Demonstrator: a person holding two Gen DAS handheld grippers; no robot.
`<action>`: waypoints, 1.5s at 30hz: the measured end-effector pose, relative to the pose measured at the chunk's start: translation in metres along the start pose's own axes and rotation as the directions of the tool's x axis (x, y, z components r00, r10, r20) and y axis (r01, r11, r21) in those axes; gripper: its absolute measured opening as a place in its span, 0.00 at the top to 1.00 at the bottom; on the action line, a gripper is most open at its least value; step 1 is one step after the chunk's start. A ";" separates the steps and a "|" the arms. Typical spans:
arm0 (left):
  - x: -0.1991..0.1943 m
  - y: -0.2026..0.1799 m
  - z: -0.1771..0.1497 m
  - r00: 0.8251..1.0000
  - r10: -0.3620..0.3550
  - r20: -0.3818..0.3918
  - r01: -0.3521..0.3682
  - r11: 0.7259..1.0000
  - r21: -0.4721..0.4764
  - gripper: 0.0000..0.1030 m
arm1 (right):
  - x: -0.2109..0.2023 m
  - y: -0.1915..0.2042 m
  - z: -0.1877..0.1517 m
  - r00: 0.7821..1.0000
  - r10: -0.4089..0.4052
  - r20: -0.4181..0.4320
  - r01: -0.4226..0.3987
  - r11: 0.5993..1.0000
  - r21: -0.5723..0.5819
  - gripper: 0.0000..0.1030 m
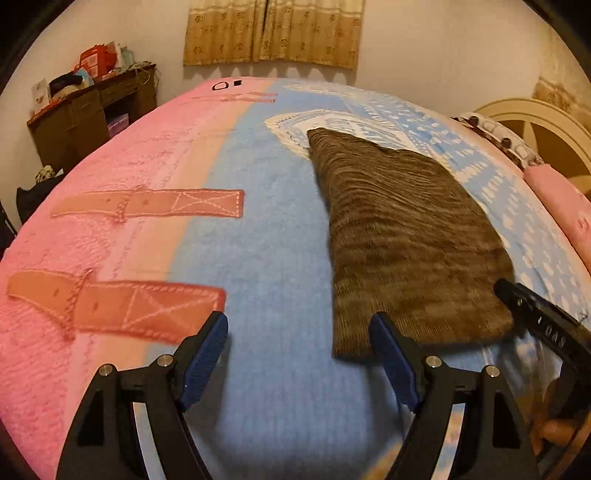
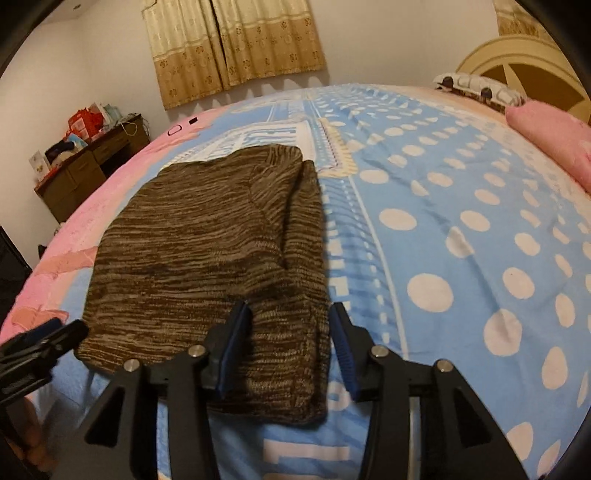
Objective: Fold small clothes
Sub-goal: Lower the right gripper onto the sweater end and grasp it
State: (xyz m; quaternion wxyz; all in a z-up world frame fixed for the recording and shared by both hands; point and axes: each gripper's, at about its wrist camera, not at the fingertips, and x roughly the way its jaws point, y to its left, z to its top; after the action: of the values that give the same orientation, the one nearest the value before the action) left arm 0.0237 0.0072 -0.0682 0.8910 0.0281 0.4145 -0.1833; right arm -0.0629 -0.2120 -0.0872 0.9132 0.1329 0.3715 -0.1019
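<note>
Cream walls and a pair of tan patterned curtains (image 1: pixel 273 31) close off the far side of a bedroom, with a dark wooden desk (image 1: pixel 92 118) piled with bags and boxes standing in the left corner. Most of both views is filled by a bed covered with a fleece blanket (image 1: pixel 258 240), pink with printed strap shapes on its left part and pale blue with white dots and stripes on its right. A pink pillow (image 2: pixel 554 140) lies near the rounded cream headboard (image 1: pixel 535 125) at the right.

On the blue part of the blanket lies a brown striped knit garment (image 2: pixel 207 251), folded into a narrow stack with a sleeve or side panel turned over along its right edge. It rests flat, with its near hem close to both tools.

The left hand-held gripper (image 1: pixel 299 354) hovers over bare blue blanket with its blue-padded fingers (image 1: pixel 207 354) spread wide; its right finger sits at the near left corner of the garment, and nothing is between the pads. The right hand-held gripper (image 2: pixel 291 347) is also spread, its two fingers (image 2: pixel 232 350) straddling the folded right strip of the garment near the hem without closing on it. Whether the pads touch the cloth cannot be told. Each tool appears at the edge of the other's view.
</note>
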 end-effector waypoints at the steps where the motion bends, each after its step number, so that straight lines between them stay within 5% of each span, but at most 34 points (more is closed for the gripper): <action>1: -0.008 0.001 -0.005 1.000 -0.012 0.012 0.011 1.000 0.017 0.23 | -0.004 0.000 -0.001 1.000 -0.001 0.000 0.001 1.000 0.010 0.55; 6: -0.026 0.007 -0.031 1.000 0.002 0.028 -0.004 0.997 0.078 0.23 | -0.050 0.002 -0.029 0.995 0.071 0.064 -0.077 0.992 0.102 0.52; 14: -0.031 0.020 -0.039 0.995 -0.099 -0.024 0.100 0.995 0.013 0.23 | -0.078 0.000 -0.056 0.993 0.107 0.040 -0.112 0.985 0.132 0.51; 18: -0.037 0.019 -0.029 0.994 -0.111 0.023 0.110 0.994 0.027 0.23 | -0.085 0.000 -0.048 0.994 0.094 0.059 -0.099 0.991 0.093 0.51; 22: -0.028 0.022 -0.009 0.988 -0.156 0.020 0.156 0.988 -0.011 0.23 | -0.087 -0.003 -0.032 0.991 0.105 0.079 -0.112 0.991 0.080 0.41; 28: -0.004 0.024 0.019 0.983 -0.185 0.004 0.184 0.978 -0.095 0.23 | -0.072 -0.018 -0.003 0.984 0.144 0.105 -0.160 0.974 0.159 0.40; 45: 0.028 0.010 0.063 0.975 -0.208 0.074 0.215 0.972 -0.098 0.23 | -0.030 -0.039 0.017 0.983 0.164 0.085 -0.178 0.960 0.216 0.31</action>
State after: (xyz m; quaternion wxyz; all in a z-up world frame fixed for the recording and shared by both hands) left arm 0.0899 -0.0053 -0.0487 0.8792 -0.0691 0.3959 -0.2559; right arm -0.0841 -0.2519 -0.0615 0.9098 0.2626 0.3143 -0.0679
